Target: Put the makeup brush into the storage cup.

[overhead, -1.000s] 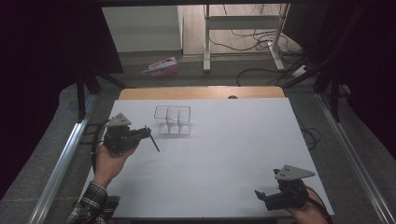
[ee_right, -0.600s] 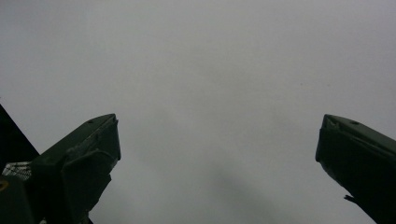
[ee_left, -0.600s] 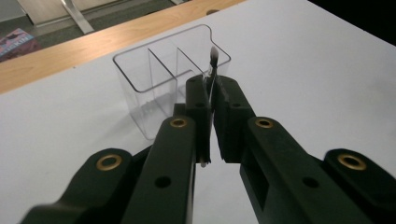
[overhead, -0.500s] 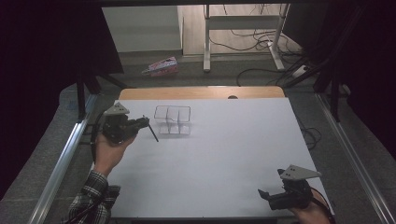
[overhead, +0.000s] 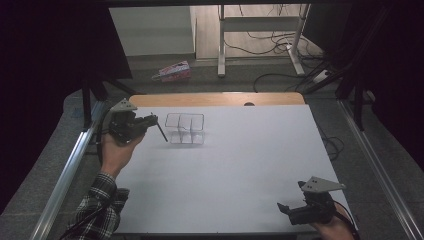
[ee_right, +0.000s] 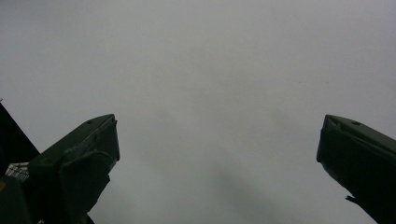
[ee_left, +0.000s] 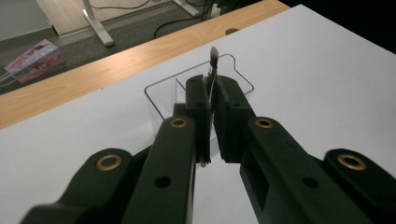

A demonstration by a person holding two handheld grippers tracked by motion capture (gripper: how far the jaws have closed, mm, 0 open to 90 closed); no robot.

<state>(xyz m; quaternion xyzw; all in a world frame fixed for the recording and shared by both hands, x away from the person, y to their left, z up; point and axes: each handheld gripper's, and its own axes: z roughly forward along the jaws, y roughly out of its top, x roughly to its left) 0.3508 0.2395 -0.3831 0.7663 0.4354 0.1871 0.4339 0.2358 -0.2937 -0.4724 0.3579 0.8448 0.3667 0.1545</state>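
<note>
- At the left, our left hand-held gripper pinches a thin dark stick-like tool between its pressed-together jaws; the grip sits partway along, so one end slants down and clear of the white surface.
- In the left gripper view the tool rises past the jaw tips, lined up with the clear divided container just beyond. We judge we are holding it this way to lower it into one compartment.
- The container stands upright near the surface's far left, just beside the tool's tip and not touching it.
- At the right, our right hand-held gripper rests near the front edge, jaws spread wide with nothing between them, well apart and seemingly waiting.
</note>
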